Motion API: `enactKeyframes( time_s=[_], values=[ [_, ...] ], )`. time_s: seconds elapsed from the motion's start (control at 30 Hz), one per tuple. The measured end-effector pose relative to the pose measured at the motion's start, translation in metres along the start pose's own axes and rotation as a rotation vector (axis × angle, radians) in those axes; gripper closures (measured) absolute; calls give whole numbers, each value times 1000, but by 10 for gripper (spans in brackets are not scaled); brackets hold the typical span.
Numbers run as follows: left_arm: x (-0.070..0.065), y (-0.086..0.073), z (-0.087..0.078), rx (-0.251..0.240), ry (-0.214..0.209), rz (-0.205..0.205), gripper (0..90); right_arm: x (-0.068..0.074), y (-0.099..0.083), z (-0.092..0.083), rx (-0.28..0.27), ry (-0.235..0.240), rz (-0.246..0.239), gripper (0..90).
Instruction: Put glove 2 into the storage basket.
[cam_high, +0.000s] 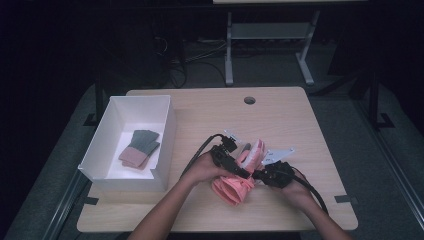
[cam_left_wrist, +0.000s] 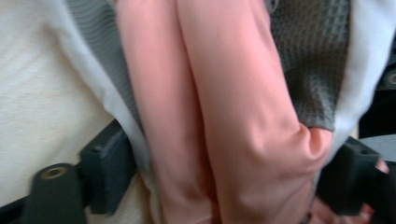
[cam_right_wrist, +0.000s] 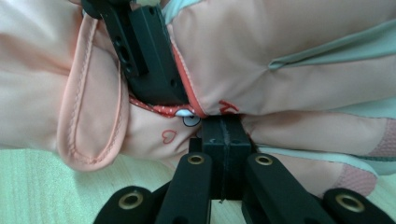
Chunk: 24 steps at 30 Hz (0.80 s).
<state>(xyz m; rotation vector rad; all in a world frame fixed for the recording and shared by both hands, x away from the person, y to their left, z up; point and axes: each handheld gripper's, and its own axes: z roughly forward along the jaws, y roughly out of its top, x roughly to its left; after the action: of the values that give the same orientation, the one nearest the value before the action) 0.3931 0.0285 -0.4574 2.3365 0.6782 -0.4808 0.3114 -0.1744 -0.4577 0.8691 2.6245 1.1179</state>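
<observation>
A pink padded glove (cam_high: 231, 190) with grey and white parts lies bunched at the table's front middle. My left gripper (cam_high: 244, 171) comes at it from the left. In the left gripper view its two black jaws press on either side of the glove's pink fabric (cam_left_wrist: 224, 116). My right gripper (cam_high: 261, 175) meets the glove from the right. In the right gripper view its jaws (cam_right_wrist: 223, 135) are pinched together on the glove's edge (cam_right_wrist: 303, 60), just below the other gripper's black jaw (cam_right_wrist: 144, 60).
A white open box (cam_high: 166, 131) stands at the table's left and holds a folded grey and pink pair (cam_high: 140, 148). The wooden table (cam_high: 285, 120) has a cable hole (cam_high: 249, 100) at the back. A metal frame (cam_high: 270, 31) stands on the floor beyond.
</observation>
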Motion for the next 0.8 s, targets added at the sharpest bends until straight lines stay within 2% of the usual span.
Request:
enactKeyframes(
  time_s=[0.17,0.3,0.4,0.57,0.6,0.73,0.8],
  values=[
    [6,-1,-3,9,-63,-24,329,0,0,0,-2,0,3,900],
    [7,-1,-6,1,-73,-26,497,0,0,0,-6,2,9,900],
    [7,-2,-9,-3,-80,-26,575,-2,-1,-4,-10,19,22,900],
    [5,-2,-13,-23,-90,-42,602,-3,-2,-16,-37,25,22,900],
    [5,-2,-15,-25,-89,-45,603,-3,-2,-20,-44,29,35,893],
    [-1,1,-22,-43,-82,-51,605,-8,-8,-40,-100,30,74,832],
    [-4,3,-26,-58,-75,-47,608,-10,-13,-47,-112,11,90,774]
  ],
)
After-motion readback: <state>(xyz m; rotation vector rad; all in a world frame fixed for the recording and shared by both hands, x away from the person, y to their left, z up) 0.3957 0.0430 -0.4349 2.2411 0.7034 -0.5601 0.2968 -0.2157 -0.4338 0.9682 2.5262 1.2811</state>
